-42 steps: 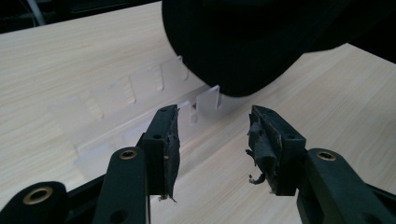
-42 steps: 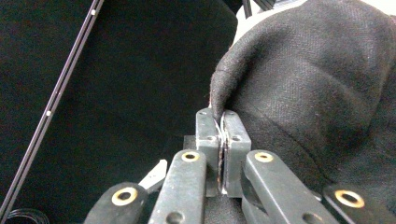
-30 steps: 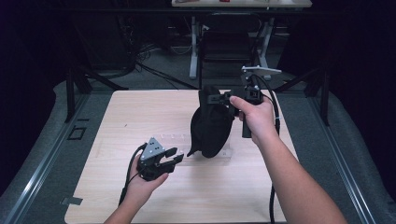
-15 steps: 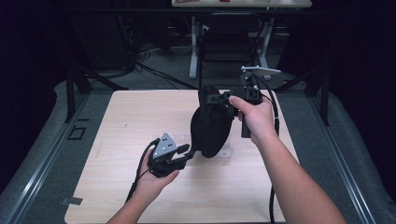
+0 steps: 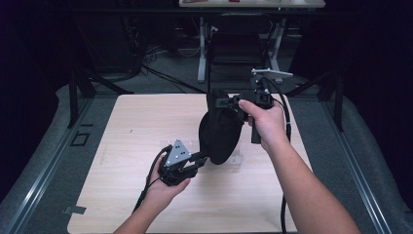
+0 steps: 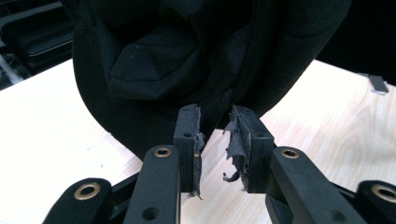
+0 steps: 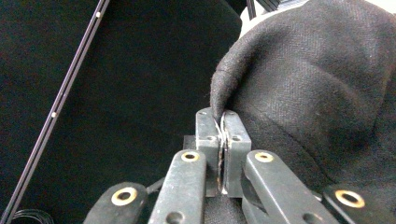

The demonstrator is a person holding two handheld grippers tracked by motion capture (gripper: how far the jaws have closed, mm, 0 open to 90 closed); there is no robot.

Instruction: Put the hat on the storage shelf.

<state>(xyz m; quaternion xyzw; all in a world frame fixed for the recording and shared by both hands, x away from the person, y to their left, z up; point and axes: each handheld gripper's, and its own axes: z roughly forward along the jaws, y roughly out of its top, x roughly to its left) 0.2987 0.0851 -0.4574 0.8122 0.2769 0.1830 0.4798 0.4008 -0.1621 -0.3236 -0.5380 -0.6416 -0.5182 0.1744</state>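
A: Where is the black cloth (image 5: 220, 132) now?

B: It hangs over the middle of the wooden table (image 5: 131, 122), its lower end just at the tabletop. The right gripper (image 5: 237, 102) is clenched on its top edge; the right gripper view shows the fabric (image 7: 317, 93) pinched between the pads.

A: And the other hand?

B: A second ago the left gripper (image 5: 201, 158) sat apart from the cloth, jaws wide. It has moved in to the lower edge, and its jaws have just been closing.

A: Has it got hold?

B: Not yet. Its pads (image 6: 188, 135) are parted, the hem (image 6: 215, 109) at their tips. I judge a two-point hold is close.
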